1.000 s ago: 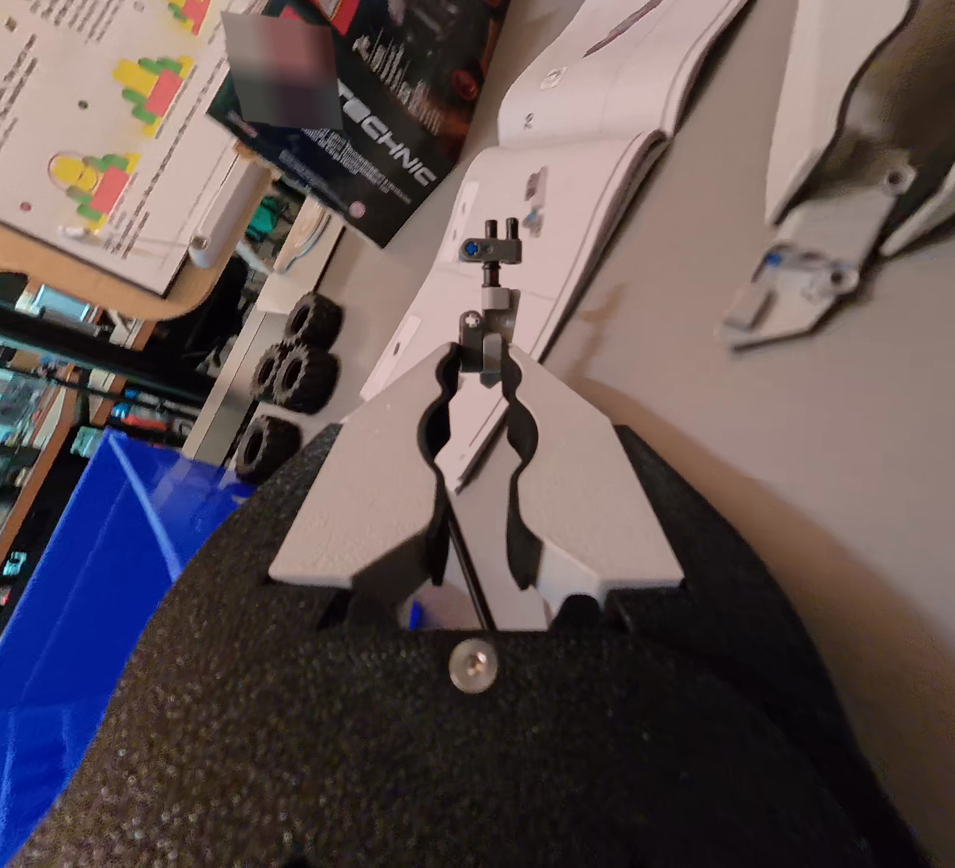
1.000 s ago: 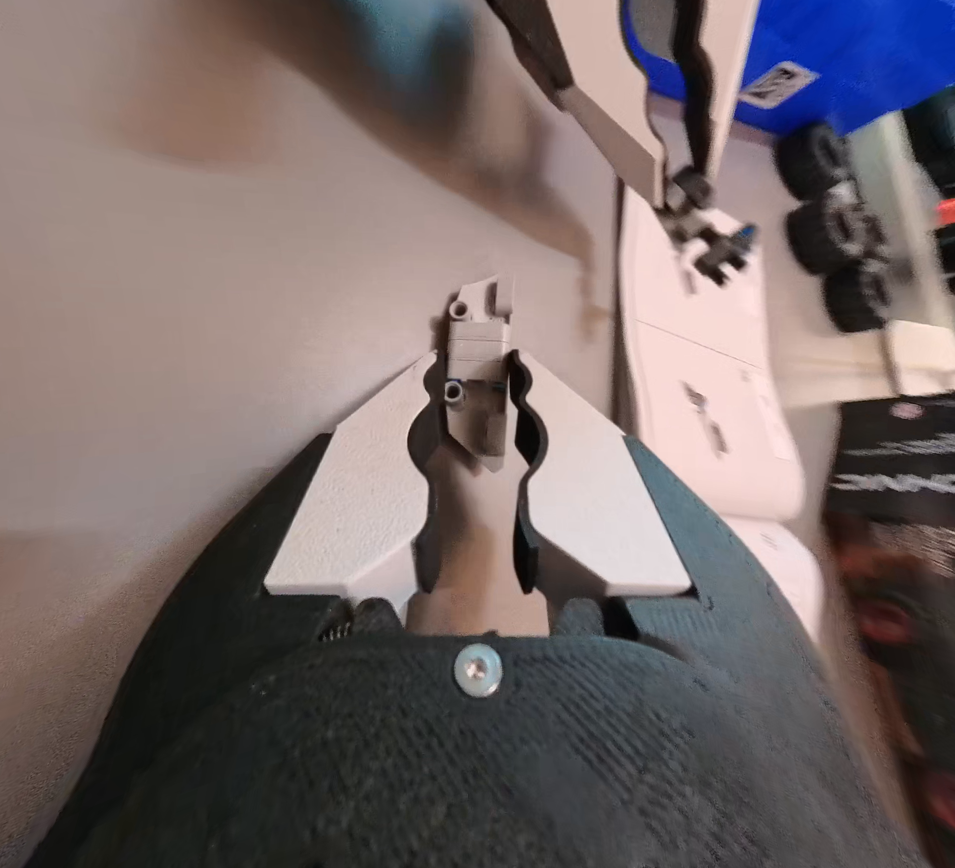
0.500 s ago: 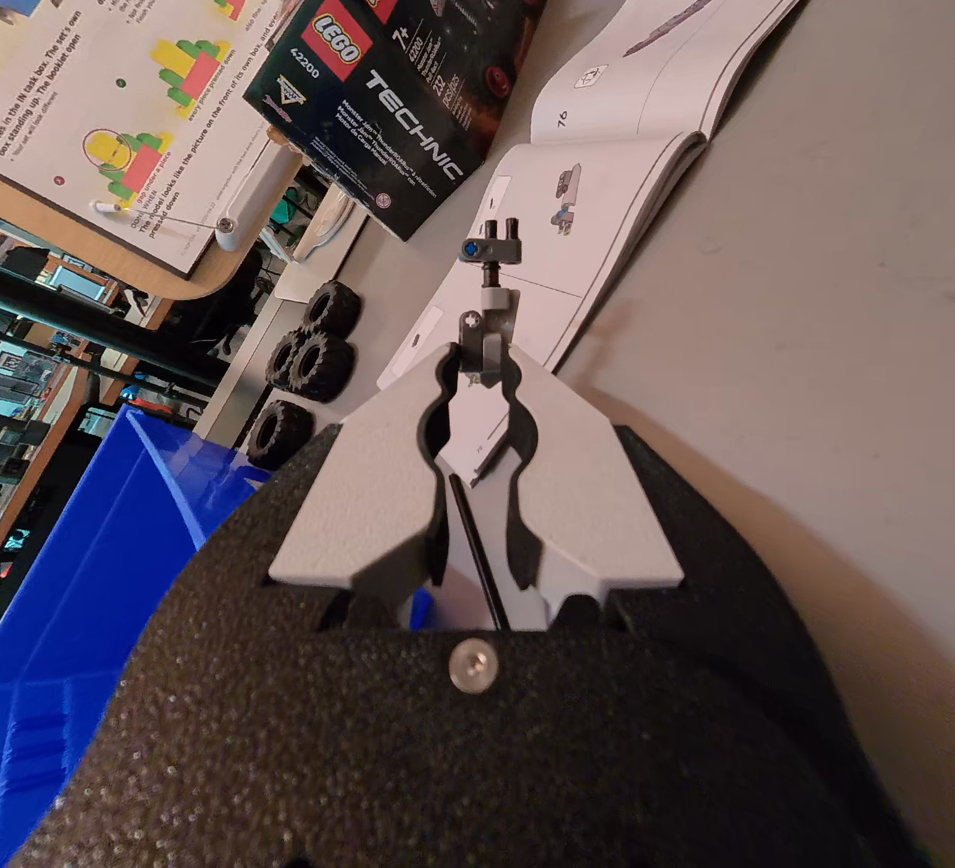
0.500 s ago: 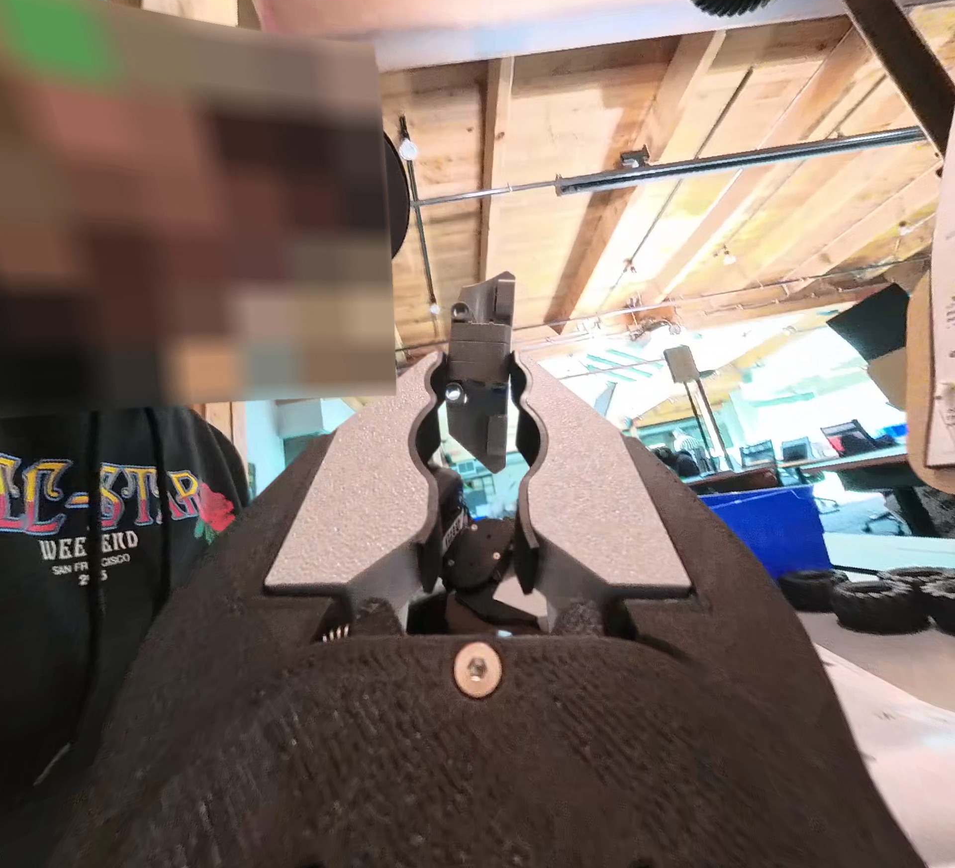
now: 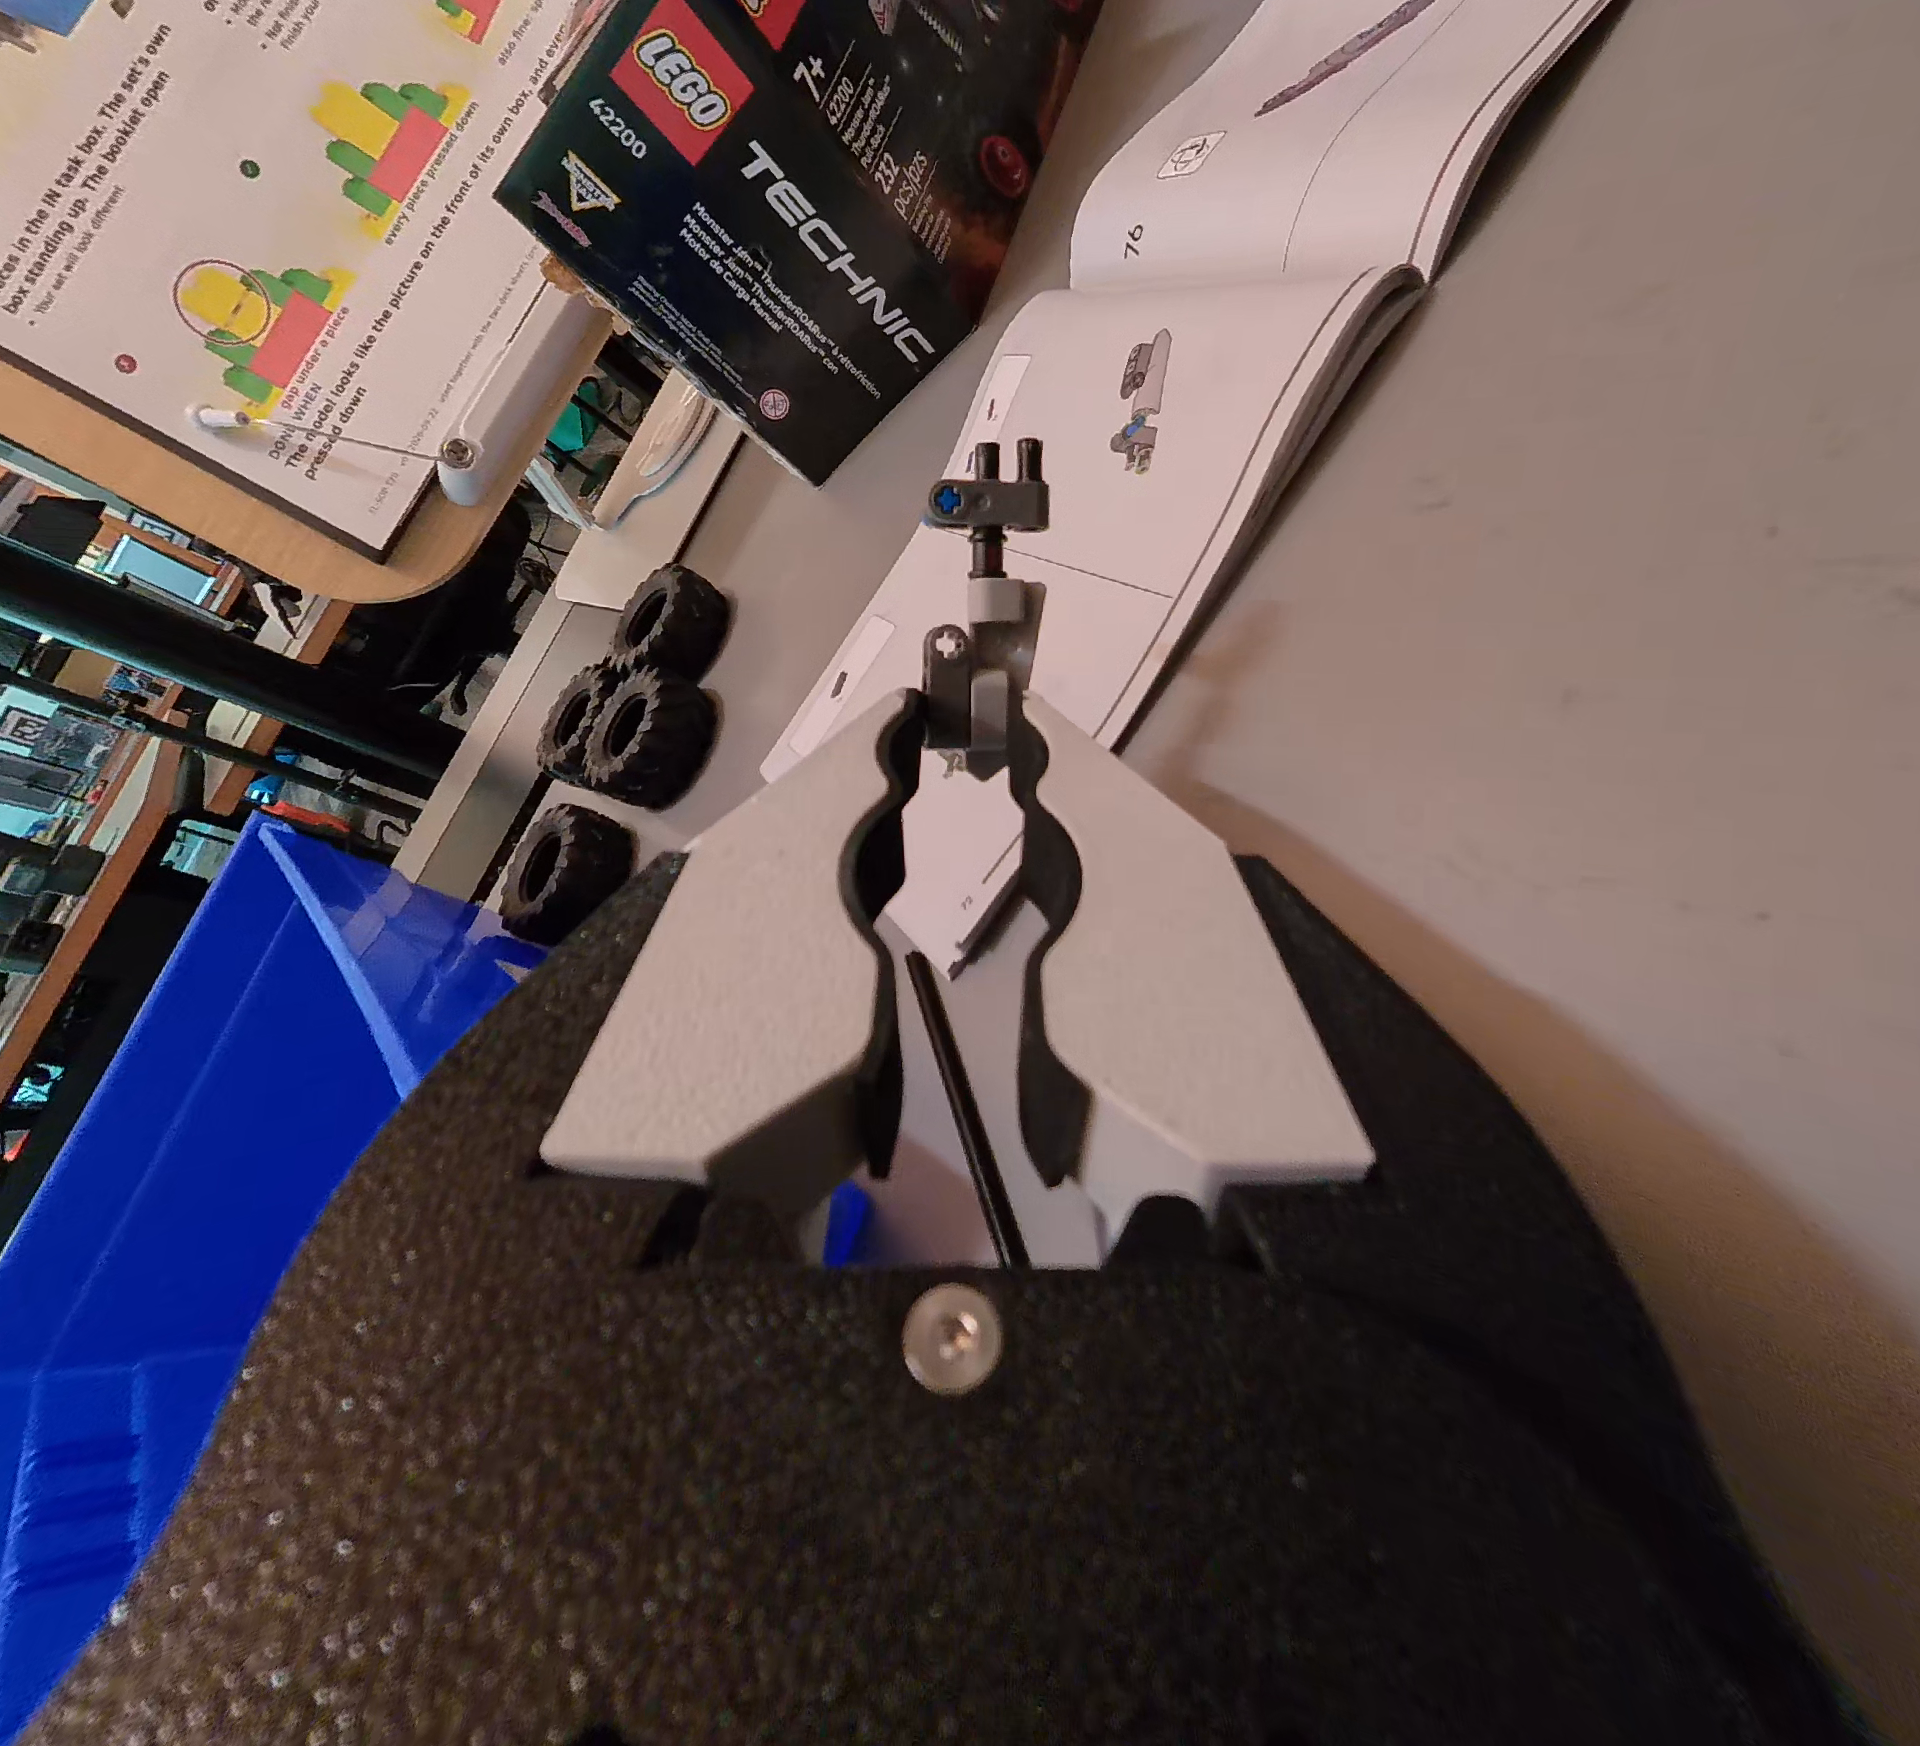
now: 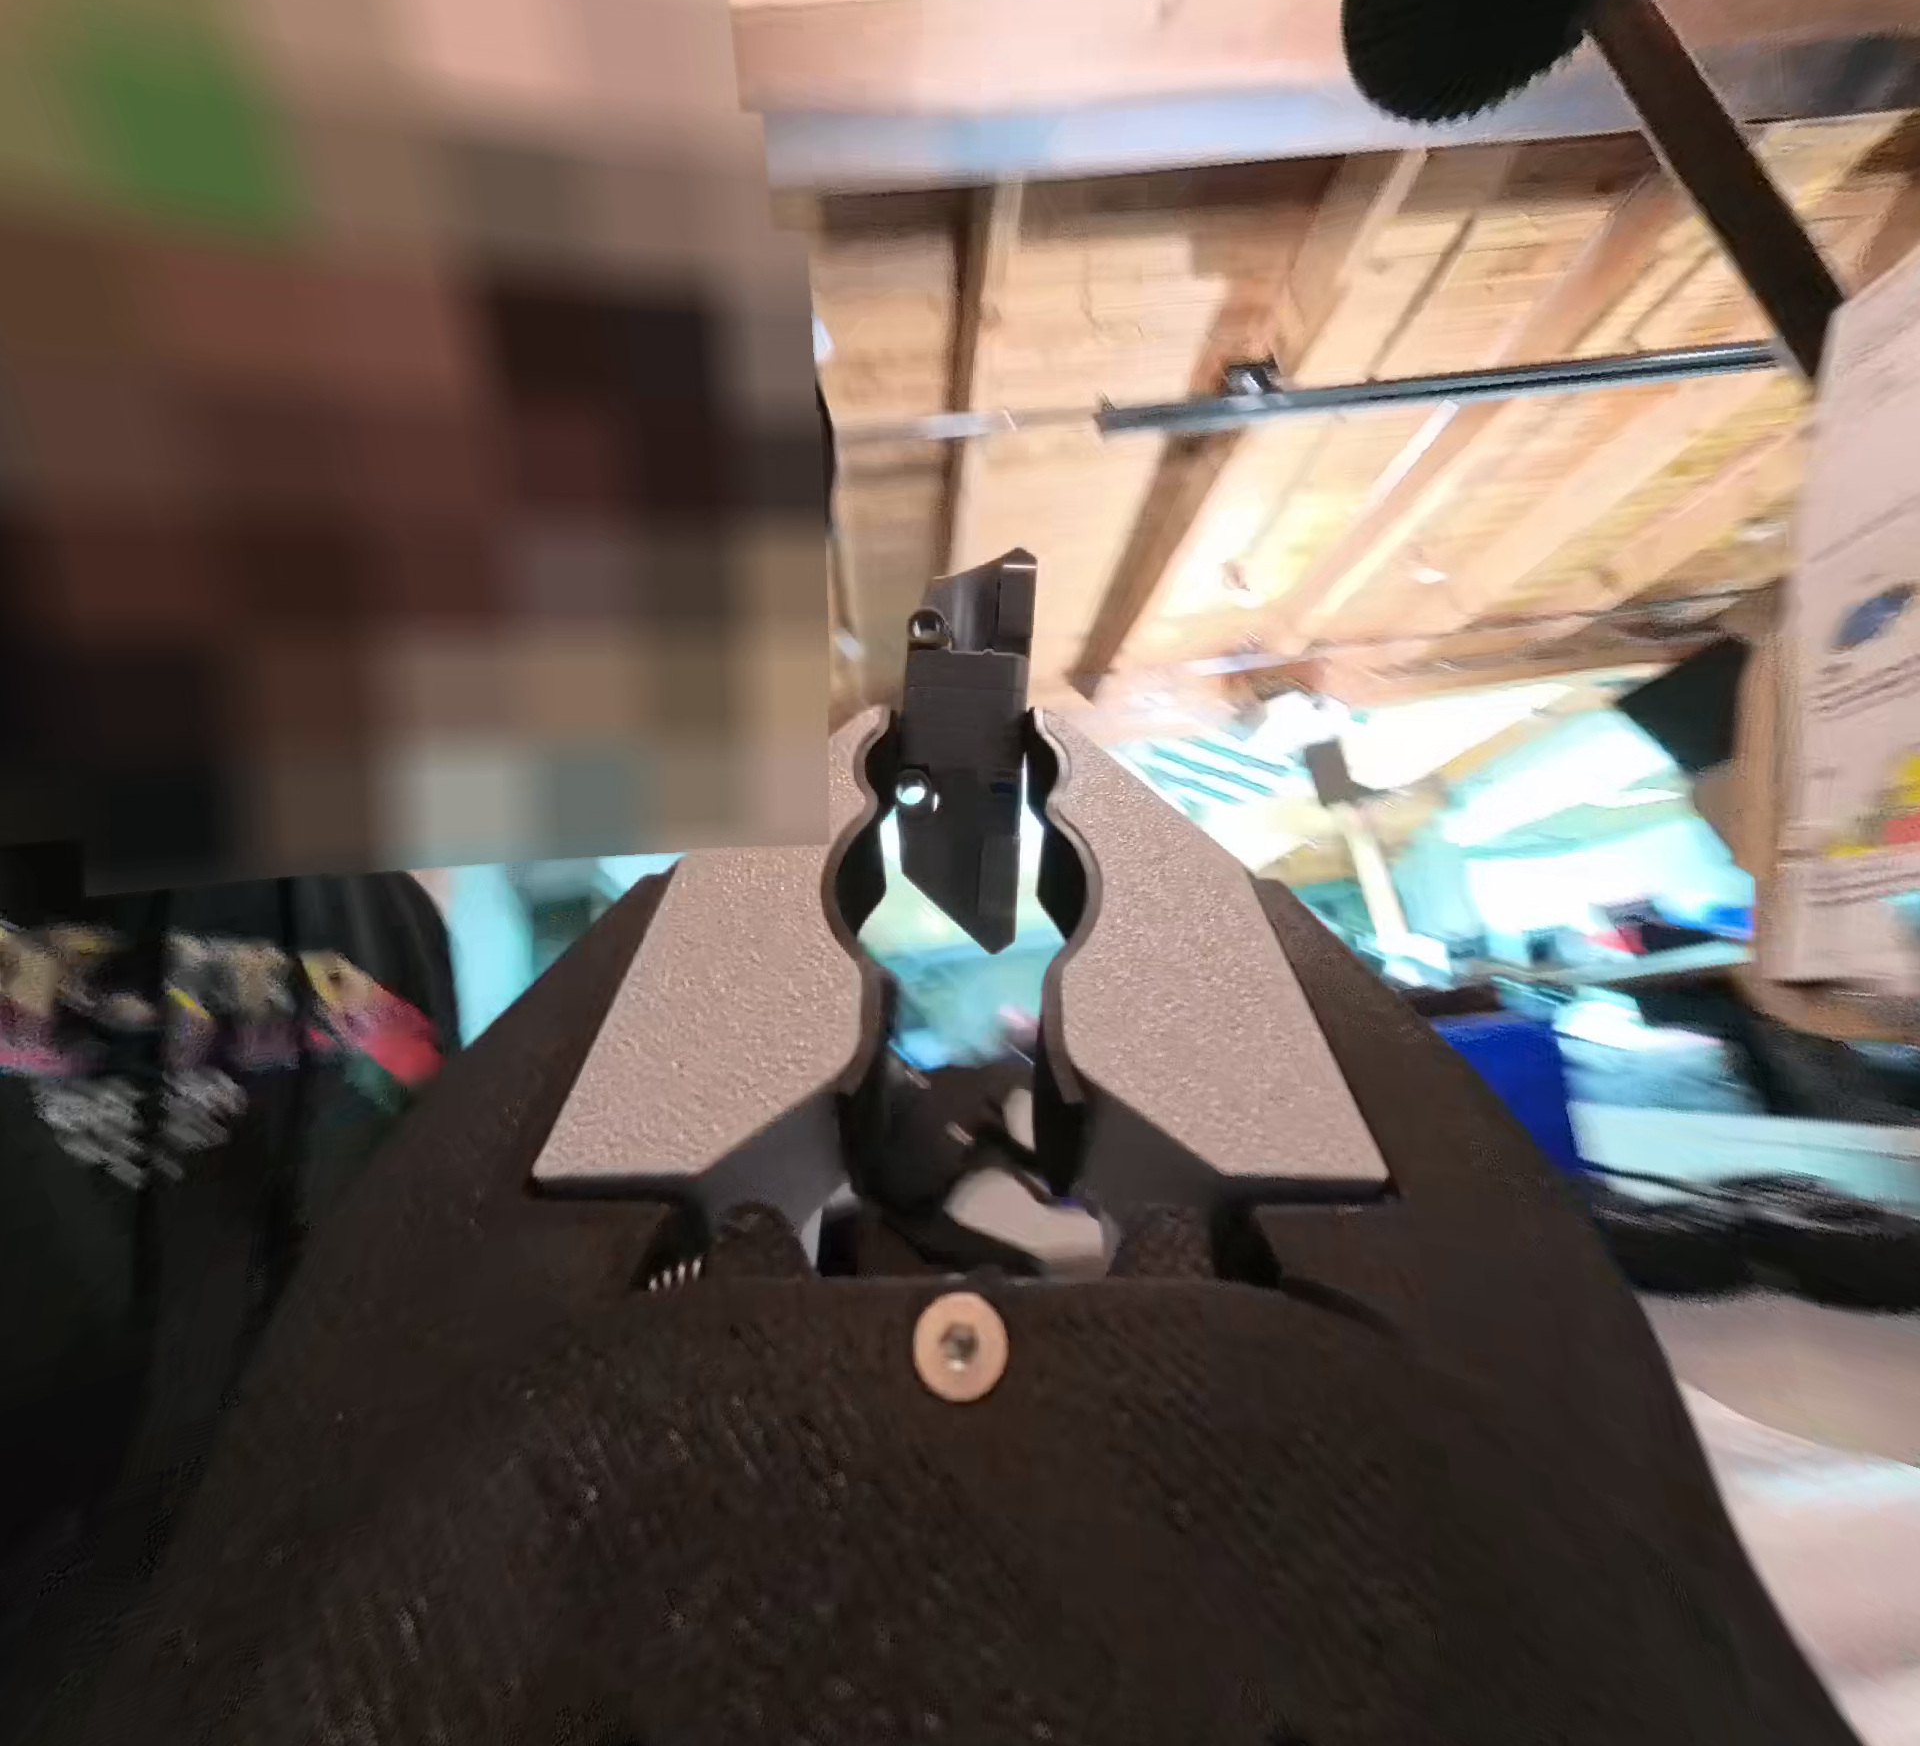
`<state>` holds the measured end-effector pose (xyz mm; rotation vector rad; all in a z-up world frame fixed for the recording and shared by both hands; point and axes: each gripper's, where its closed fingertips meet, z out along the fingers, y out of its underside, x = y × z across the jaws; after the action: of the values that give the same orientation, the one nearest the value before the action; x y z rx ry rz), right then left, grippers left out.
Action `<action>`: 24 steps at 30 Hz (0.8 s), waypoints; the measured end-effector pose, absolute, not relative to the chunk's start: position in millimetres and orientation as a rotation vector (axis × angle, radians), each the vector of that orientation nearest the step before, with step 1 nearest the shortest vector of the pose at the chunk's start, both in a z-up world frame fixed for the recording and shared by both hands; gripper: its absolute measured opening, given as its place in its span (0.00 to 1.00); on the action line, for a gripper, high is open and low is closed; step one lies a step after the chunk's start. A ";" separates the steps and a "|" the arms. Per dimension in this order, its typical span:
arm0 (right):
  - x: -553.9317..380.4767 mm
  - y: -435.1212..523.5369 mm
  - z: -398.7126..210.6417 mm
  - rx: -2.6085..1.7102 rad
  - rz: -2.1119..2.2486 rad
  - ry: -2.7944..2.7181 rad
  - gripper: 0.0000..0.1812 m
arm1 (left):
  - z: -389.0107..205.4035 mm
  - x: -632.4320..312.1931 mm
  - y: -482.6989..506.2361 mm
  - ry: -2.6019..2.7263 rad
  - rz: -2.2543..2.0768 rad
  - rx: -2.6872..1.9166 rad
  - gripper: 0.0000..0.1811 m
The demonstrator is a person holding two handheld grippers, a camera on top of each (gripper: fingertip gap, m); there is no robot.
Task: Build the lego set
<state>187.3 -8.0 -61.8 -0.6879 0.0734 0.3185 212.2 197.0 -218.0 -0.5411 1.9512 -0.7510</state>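
Note:
My left gripper (image 5: 971, 720) is shut on a small grey and black Technic sub-assembly (image 5: 982, 626) with a blue-pinned connector on top, held above the open instruction booklet (image 5: 1226, 366) on the grey table. My right gripper (image 6: 961, 746) is shut on a grey panel piece (image 6: 966, 751) with a pointed lower end. It is raised and points up at the wooden ceiling, with a person in a dark printed top at its left. Neither gripper shows in the other's view.
The black set box (image 5: 831, 138) stands behind the booklet. Several black tyres (image 5: 623, 730) lie at the left of it. A blue bin (image 5: 208, 1125) is at the lower left. An illustrated instruction board (image 5: 260, 86) stands at the upper left. A bare table (image 5: 1558, 865) lies at the right. The gap from one gripper's tips to the other's is roughly 25 cm.
My right gripper swung up from the table with its panel piece and now faces the ceiling, drifting slightly. My left gripper keeps its grip and shifted only a little over the booklet.

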 end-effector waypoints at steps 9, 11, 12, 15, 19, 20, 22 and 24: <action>164.0 34.2 -115.0 -1.276 -0.340 -0.185 0.12 | -219.5 212.8 194.7 1.961 -0.754 -0.532 0.07; 157.1 44.5 -127.1 -1.341 -0.307 -0.231 0.12 | -219.9 212.8 193.7 1.963 -0.753 -0.528 0.07; 155.5 49.3 -134.7 -1.384 -0.320 -0.261 0.12 | -220.0 212.6 193.1 1.964 -0.754 -0.526 0.07; 150.3 57.0 -145.5 -1.438 -0.311 -0.299 0.12 | -221.1 212.7 192.9 1.968 -0.748 -0.523 0.07; 154.4 53.4 -141.1 -1.409 -0.310 -0.274 0.12 | -221.3 212.9 193.2 1.968 -0.751 -0.527 0.07; 156.5 51.7 -138.8 -1.395 -0.326 -0.266 0.12 | -221.7 213.0 193.4 1.969 -0.748 -0.527 0.07; 161.0 50.3 -138.2 -1.396 -0.360 -0.249 0.12 | -222.3 213.1 193.3 1.970 -0.746 -0.527 0.07; 163.6 50.8 -139.9 -1.407 -0.379 -0.243 0.12 | -222.5 212.9 193.4 1.971 -0.744 -0.527 0.07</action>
<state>163.6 50.8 -139.9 -1.4075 -0.2432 -0.3793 212.9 193.4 -222.5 -0.5268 1.9708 -0.7443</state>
